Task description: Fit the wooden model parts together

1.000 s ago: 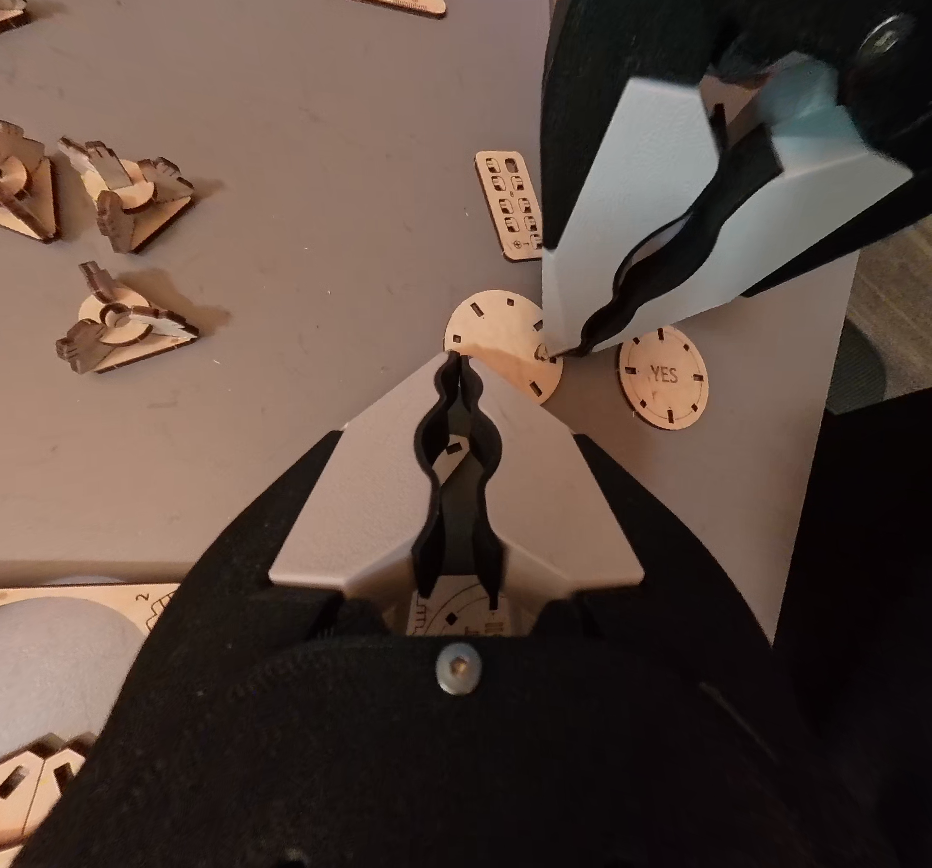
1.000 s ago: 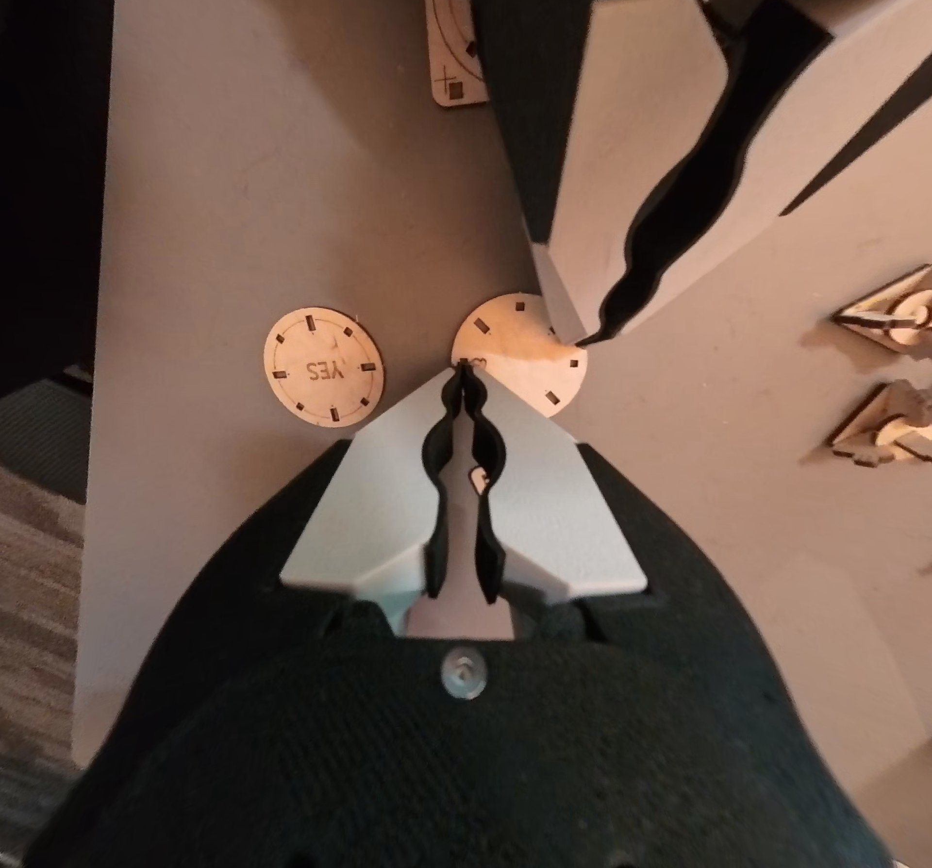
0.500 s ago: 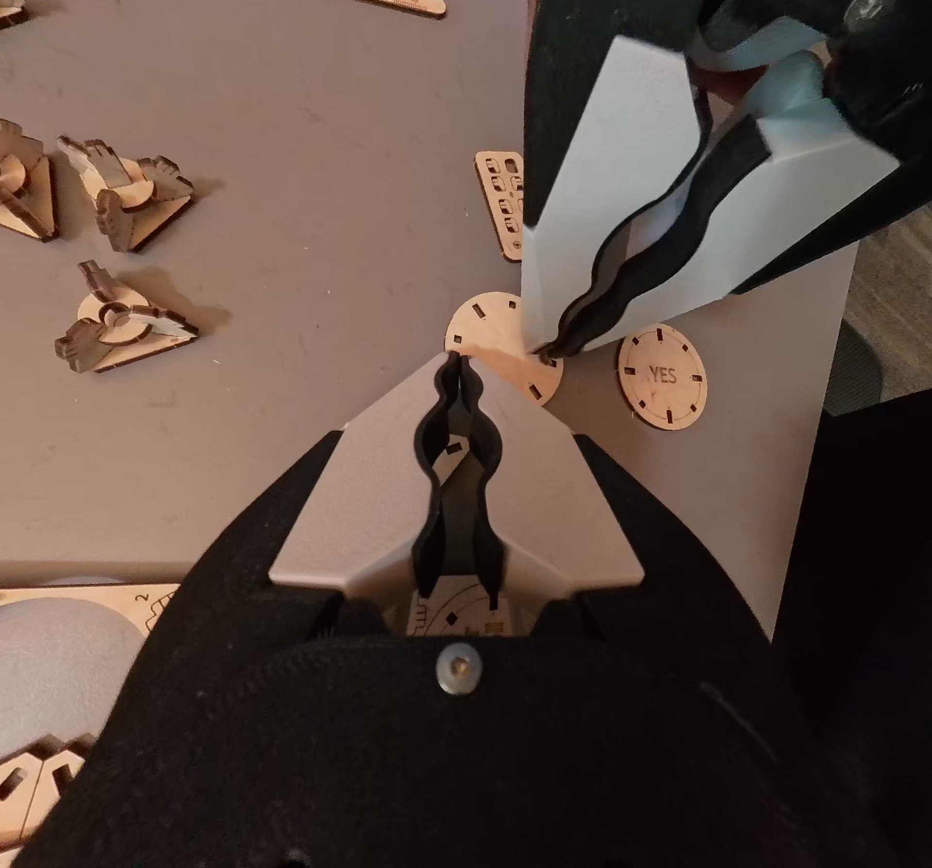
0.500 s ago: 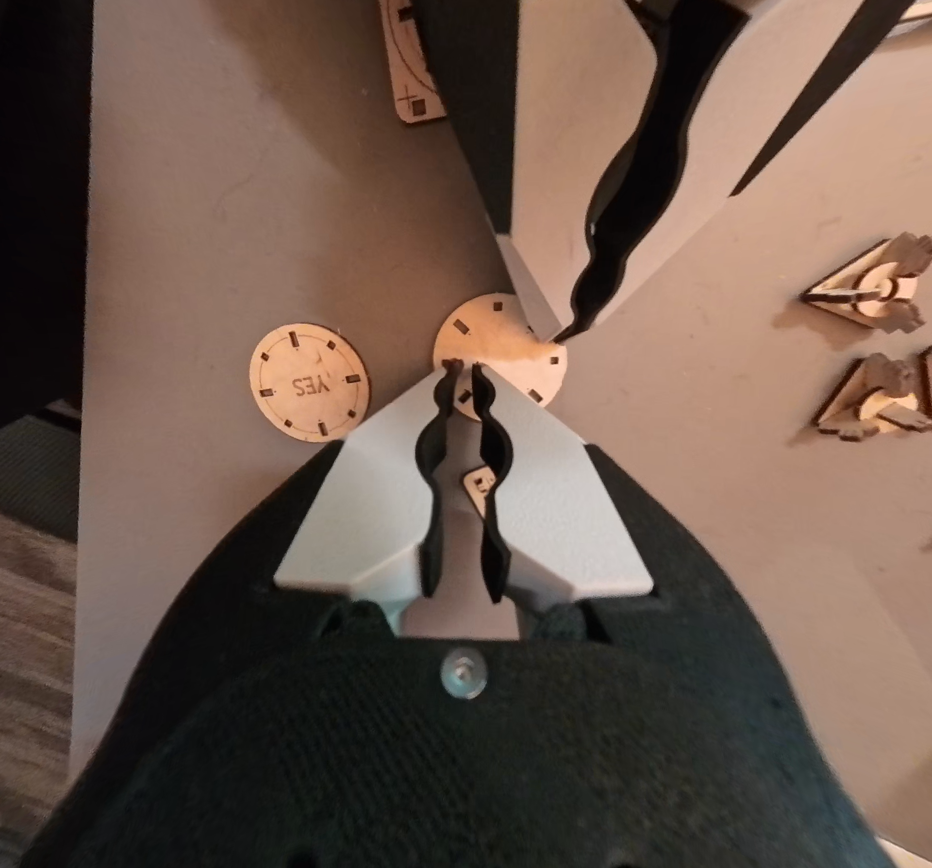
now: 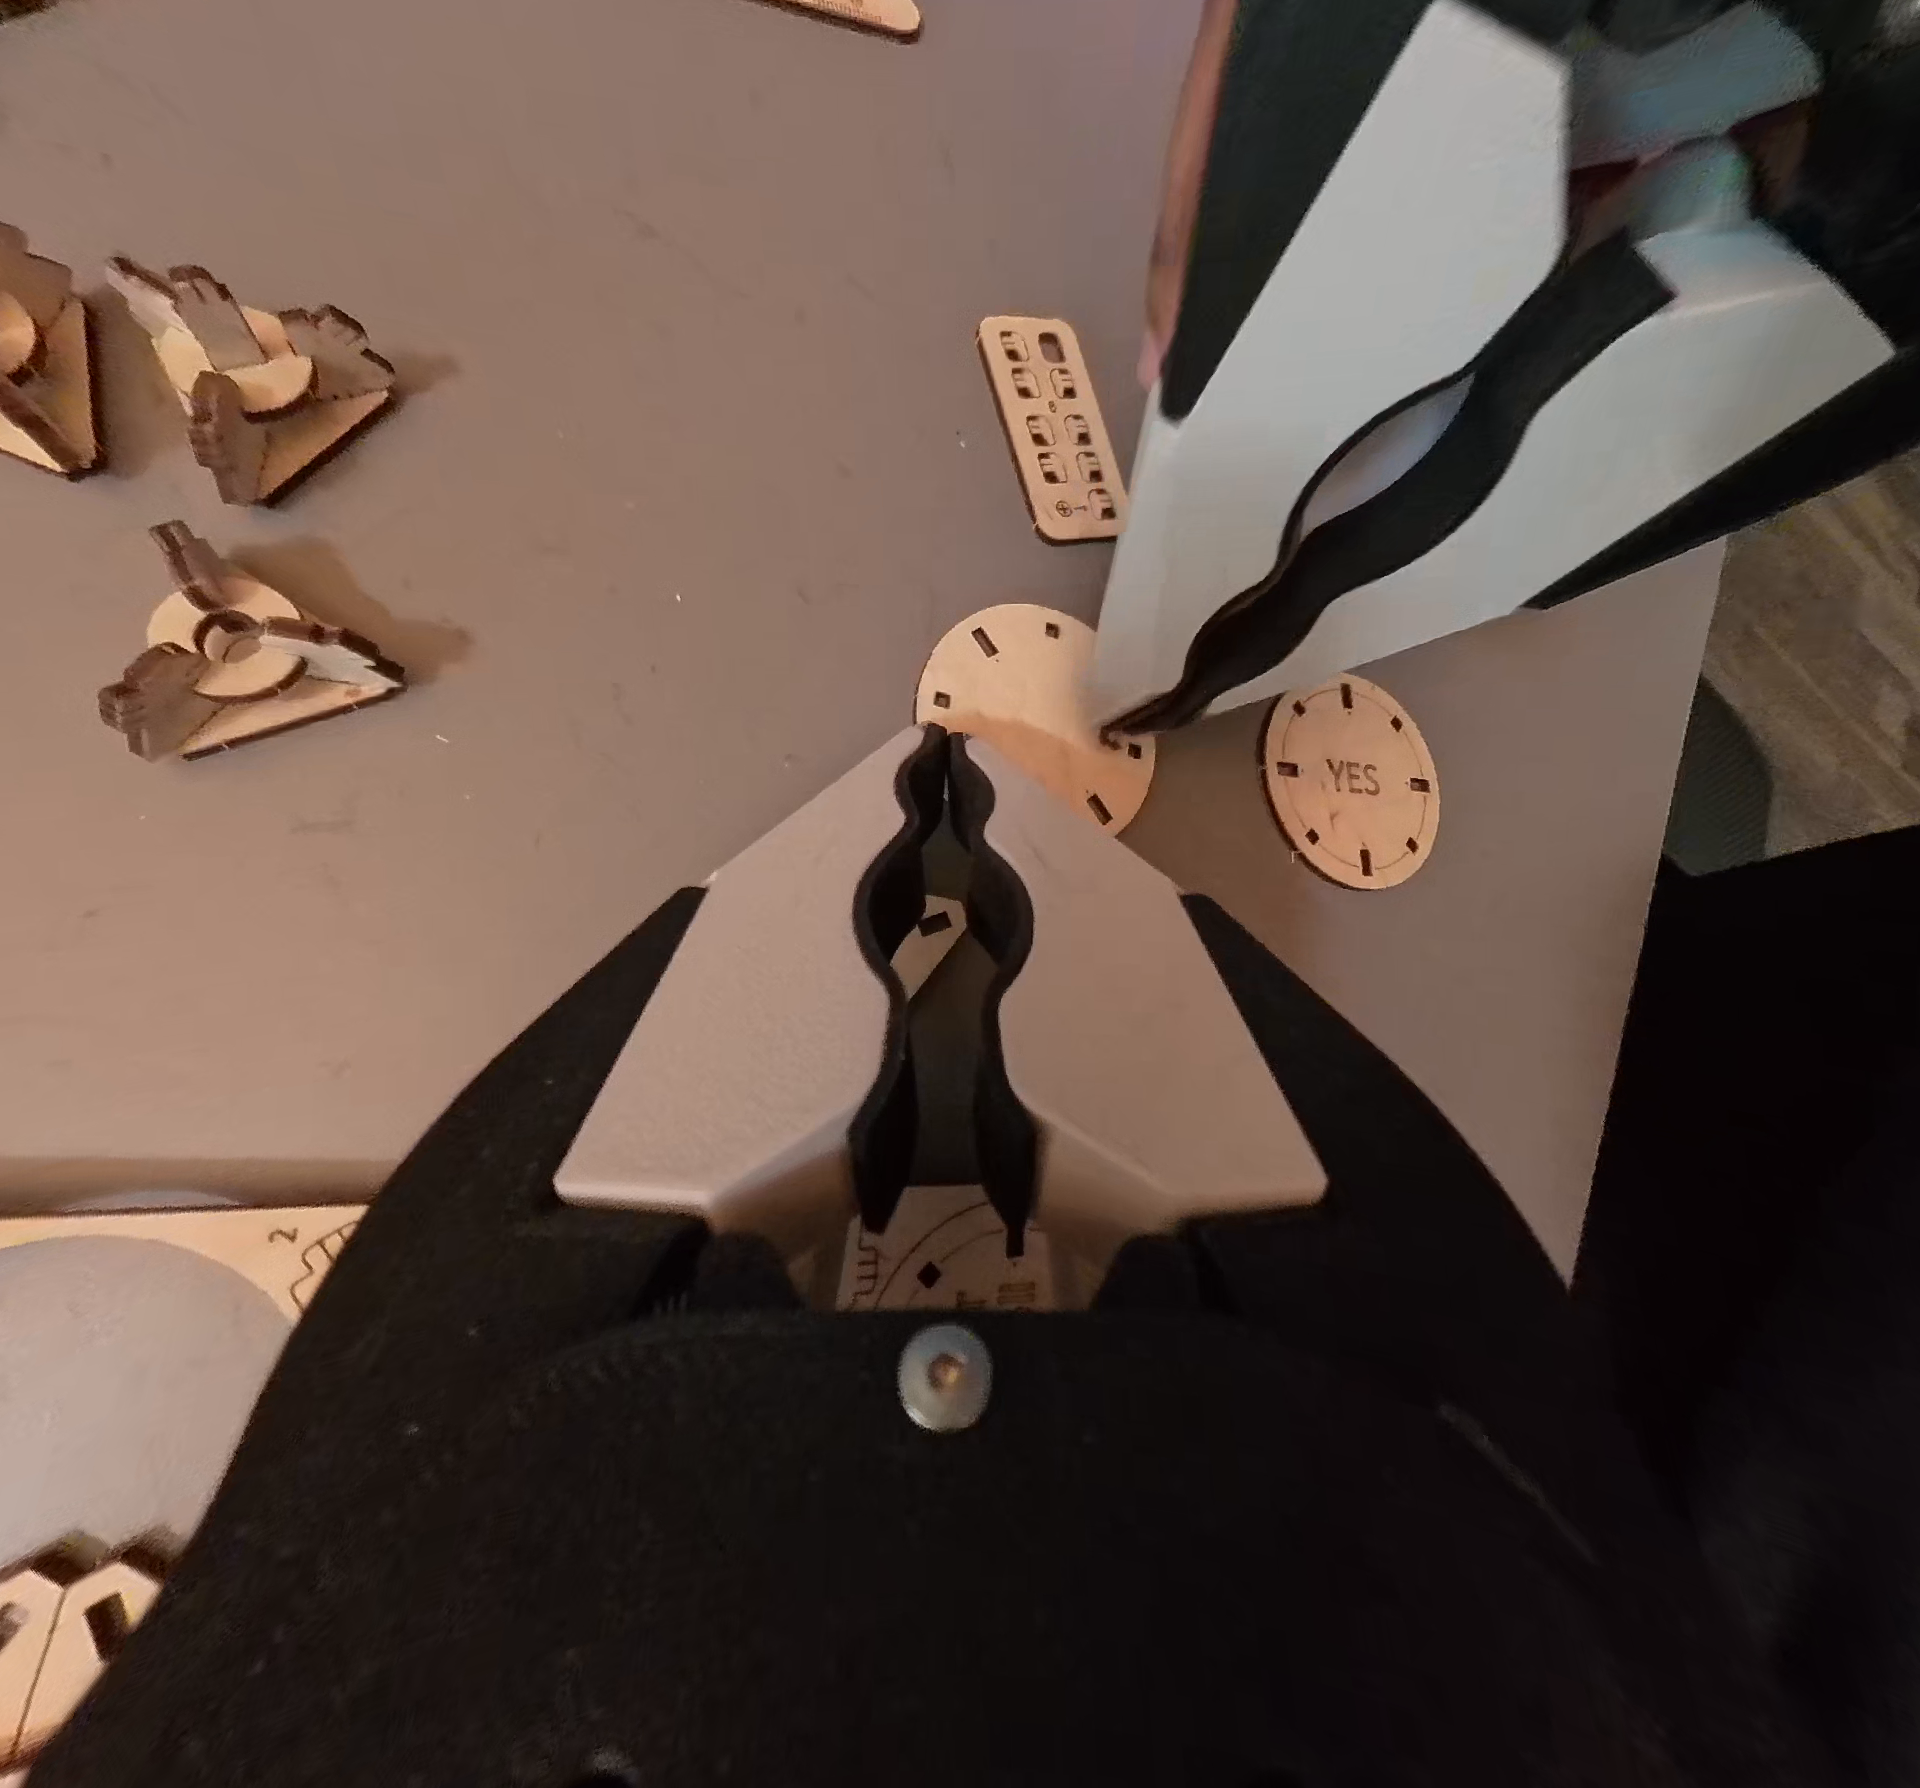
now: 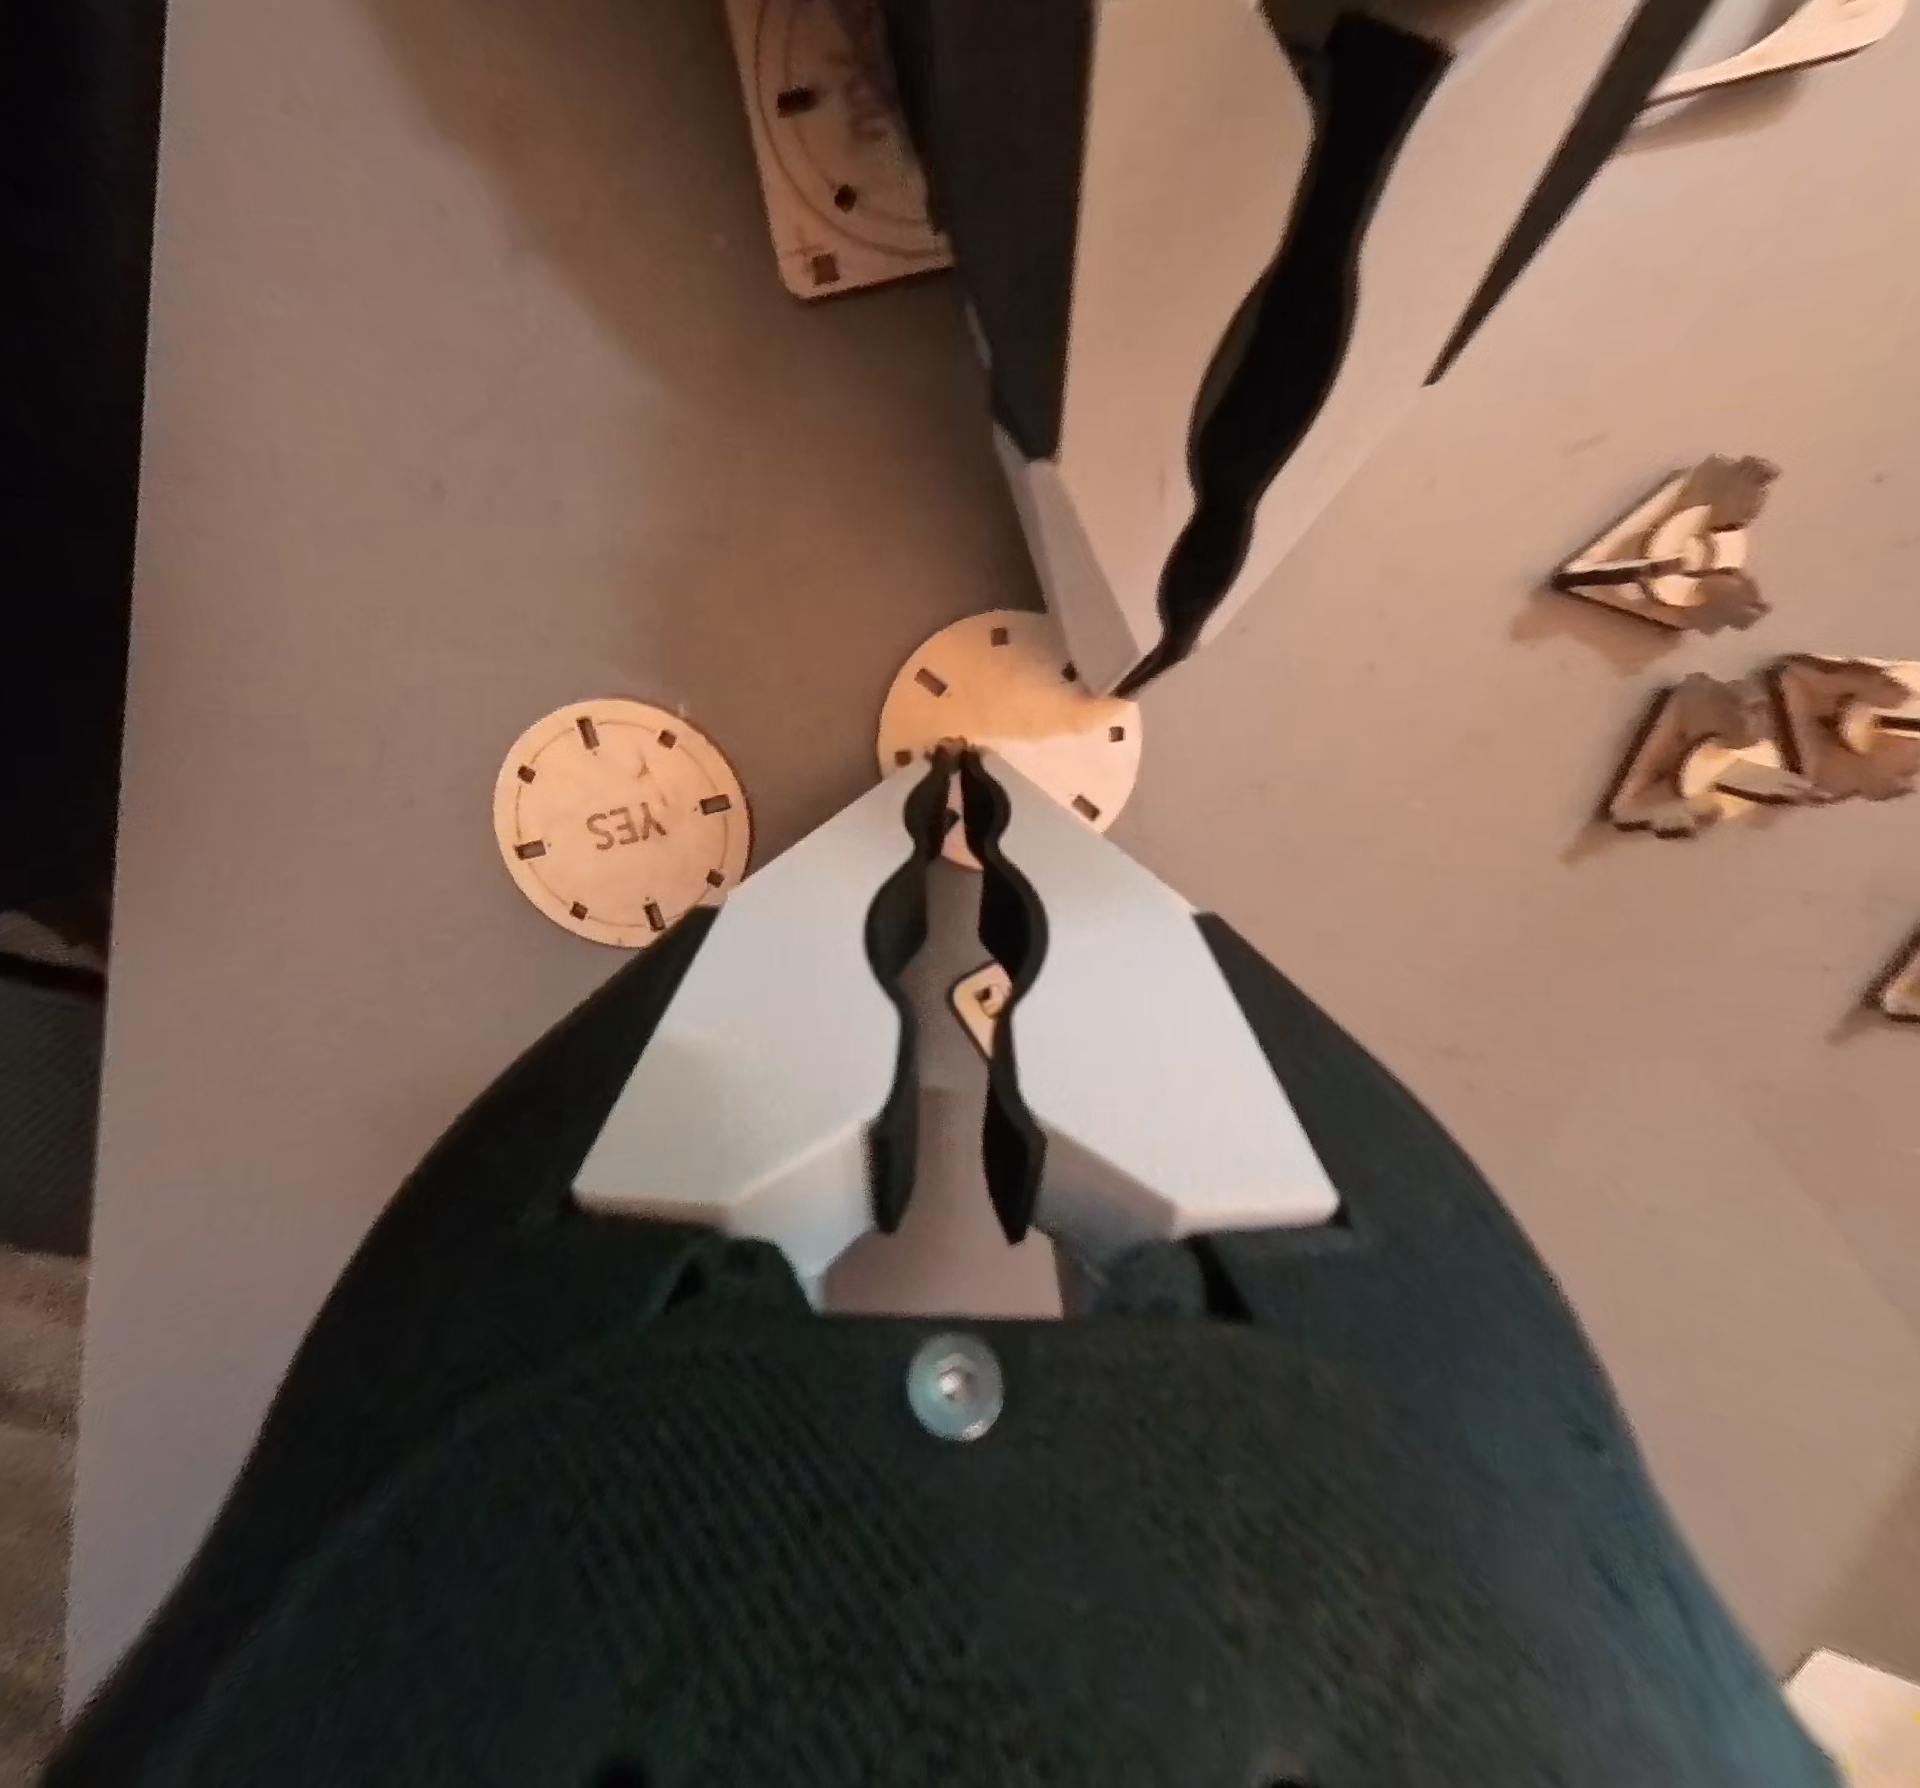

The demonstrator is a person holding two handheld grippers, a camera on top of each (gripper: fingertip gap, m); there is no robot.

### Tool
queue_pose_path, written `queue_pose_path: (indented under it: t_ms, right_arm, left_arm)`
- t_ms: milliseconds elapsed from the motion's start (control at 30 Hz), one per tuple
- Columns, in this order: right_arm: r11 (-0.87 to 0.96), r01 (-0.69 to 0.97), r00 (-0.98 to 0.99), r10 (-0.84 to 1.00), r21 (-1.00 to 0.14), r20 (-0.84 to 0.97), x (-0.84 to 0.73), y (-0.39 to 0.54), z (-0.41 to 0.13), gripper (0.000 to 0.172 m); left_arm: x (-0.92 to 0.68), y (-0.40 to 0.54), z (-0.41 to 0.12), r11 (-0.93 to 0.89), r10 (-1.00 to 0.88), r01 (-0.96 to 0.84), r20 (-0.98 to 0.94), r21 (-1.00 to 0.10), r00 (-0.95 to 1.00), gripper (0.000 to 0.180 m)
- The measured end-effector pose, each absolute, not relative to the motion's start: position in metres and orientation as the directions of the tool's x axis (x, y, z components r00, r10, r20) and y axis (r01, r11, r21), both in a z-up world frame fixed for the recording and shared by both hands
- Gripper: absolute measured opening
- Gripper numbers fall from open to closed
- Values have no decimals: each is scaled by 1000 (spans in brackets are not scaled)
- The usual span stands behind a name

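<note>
Plain wooden disc (image 5: pixel 1023 699), slotted rim, flat on grey table (image 5: pixel 623 284).

It looked like a hobby or maker workshop: a plain grey counter (image 5: pixel 623 180) was strewn with laser-cut plywood discs (image 5: pixel 1351 782), slotted sheets (image 6: pixel 831 76) and small assembled wooden models (image 5: pixel 249 668), above a carpeted floor (image 5: pixel 1808 595).

Both wrist cams sit close above the bench (image 5: pixel 623 180), looking steeply down along their fingers from roughly opposite sides, and both catch the same plain wooden disc (image 5: pixel 1023 689) (image 6: pixel 997 699) between them.
</note>
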State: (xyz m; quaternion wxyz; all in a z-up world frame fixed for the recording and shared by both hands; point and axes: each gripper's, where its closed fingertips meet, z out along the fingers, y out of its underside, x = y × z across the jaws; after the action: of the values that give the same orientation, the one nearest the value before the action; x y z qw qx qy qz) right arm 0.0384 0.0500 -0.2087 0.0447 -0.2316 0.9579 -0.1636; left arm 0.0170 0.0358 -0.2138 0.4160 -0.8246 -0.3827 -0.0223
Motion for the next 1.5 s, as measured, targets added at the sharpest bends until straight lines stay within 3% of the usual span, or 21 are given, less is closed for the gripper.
queue_pose_path:
  t_ms: [100,300,500,600,767,967,1233,1500]
  right_arm:
    - [815,-409,-910,-398,-411,115,27,41,-190,0]
    - [725,-368,-918,-185,-582,351,8,28,-136,0]
    - [628,-437,-873,-123,-644,472,22,25,-106,1]
    - [578,-492,-840,-117,-651,530,28,25,-94,1]
    - [523,-486,-861,-152,-700,484,42,29,-88,1]
    - [519,-336,-941,-212,-786,263,61,35,-87,0]
    - [527,-327,-945,-160,-784,286,55,37,-87,0]
    - [553,-224,-957,31,-802,289,20,56,-83,0]
  left_arm:
    - [12,32,-207,-304,626,656,374,-690,684,0]
    - [9,36,-141,-44,504,497,410,-867,760,0]
    - [23,39,-106,188,222,595,624,-781,749,16]
    - [32,38,-90,254,75,630,665,-733,743,1]
    - [44,41,-84,228,-12,619,633,-752,774,0]
    - [57,41,-76,211,-29,535,541,-818,840,0]
    - [56,41,-79,204,-14,531,540,-822,841,0]
    - [21,13,-85,335,162,533,604,-777,780,0]
